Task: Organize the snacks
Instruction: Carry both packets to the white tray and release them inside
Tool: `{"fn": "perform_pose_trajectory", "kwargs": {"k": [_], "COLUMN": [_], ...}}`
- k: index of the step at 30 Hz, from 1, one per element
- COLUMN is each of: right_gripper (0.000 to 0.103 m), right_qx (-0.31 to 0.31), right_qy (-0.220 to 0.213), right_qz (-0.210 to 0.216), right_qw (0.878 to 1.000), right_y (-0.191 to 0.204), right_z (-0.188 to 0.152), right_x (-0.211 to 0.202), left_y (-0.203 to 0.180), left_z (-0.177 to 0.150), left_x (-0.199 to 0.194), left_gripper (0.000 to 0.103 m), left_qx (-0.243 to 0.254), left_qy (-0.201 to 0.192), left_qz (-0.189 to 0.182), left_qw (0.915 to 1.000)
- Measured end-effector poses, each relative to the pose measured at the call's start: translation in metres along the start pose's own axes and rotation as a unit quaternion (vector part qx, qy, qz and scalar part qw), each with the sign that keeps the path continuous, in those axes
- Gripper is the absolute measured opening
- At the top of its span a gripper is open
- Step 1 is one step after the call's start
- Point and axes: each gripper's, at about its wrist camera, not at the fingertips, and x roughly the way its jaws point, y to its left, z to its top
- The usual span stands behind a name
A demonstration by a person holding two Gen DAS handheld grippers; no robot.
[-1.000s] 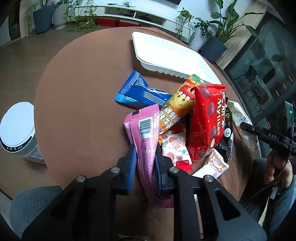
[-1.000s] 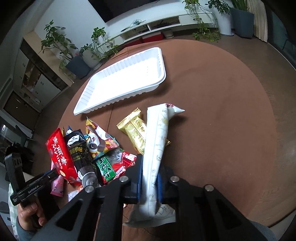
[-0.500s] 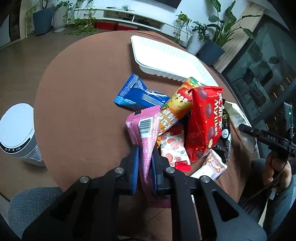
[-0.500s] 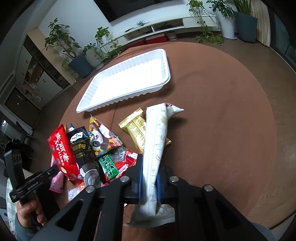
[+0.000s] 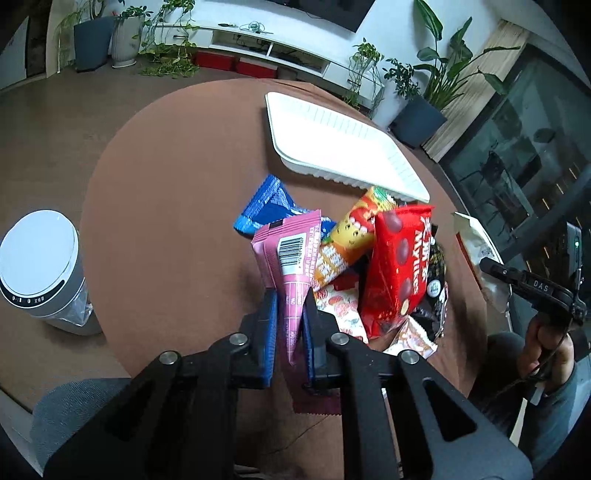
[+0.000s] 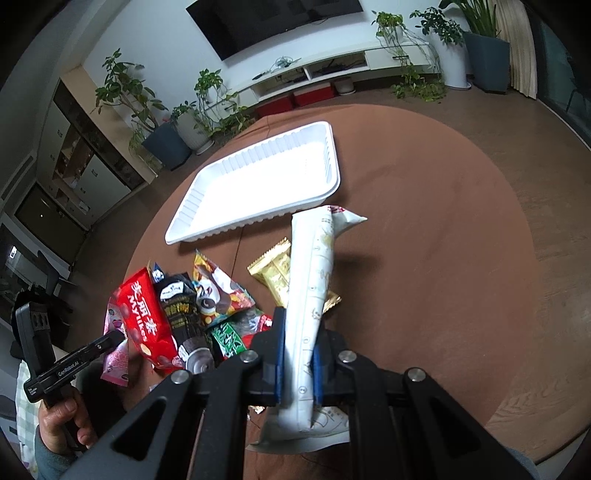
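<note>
Left gripper (image 5: pixel 290 314): clamped on pink snack packet (image 5: pixel 291 254), barcode side up, lifted above the pile.
Right gripper (image 6: pixel 297 347): pinching long white snack packet (image 6: pixel 312 280), angled up over gold wrapper (image 6: pixel 275 271).
White tray (image 6: pixel 332 173): on round brown table (image 6: pixel 424 221), just beyond the pile, nothing inside.
Snack pile: red Mylikes bag (image 5: pixel 400 266) at the near table edge, beside yellow cartoon packet (image 5: pixel 345 245).
Left view only: blue packet (image 5: pixel 266 206) behind the pink one; white lidded bin (image 5: pixel 35 266) on the floor.
Right view only: gold wrapper; green packet (image 6: pixel 227 338); black packet (image 6: pixel 181 308); wall television (image 6: pixel 273 22).
</note>
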Motion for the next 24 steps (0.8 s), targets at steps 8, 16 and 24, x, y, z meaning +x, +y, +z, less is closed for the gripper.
{"fn": "perform_pose_trajectory", "kwargs": {"k": [8,16,24], "right_gripper": [0.013,0.013,0.013], "right_qx": [0.008,-0.024,-0.096], "right_qy": [-0.021,-0.053,-0.042], "right_qz": [-0.004,-0.010,-0.002], "right_qw": [1.000,0.998,0.995], "right_y": [-0.009,0.002,0.049], "right_z": [0.017,0.066,0.131], "right_x": [-0.009,-0.009,0.049], "left_y": [0.007,-0.004,-0.055], "left_z": [0.023,0.091,0.175], "left_x": [-0.019,-0.029,0.031], "left_gripper": [0.010,0.010,0.010], "left_qx": [-0.007,0.033,0.114], "left_qy": [-0.021,-0.049,-0.006], "left_qz": [-0.014,-0.020,-0.029], "left_qw": [0.9997,0.9981,0.9930]}}
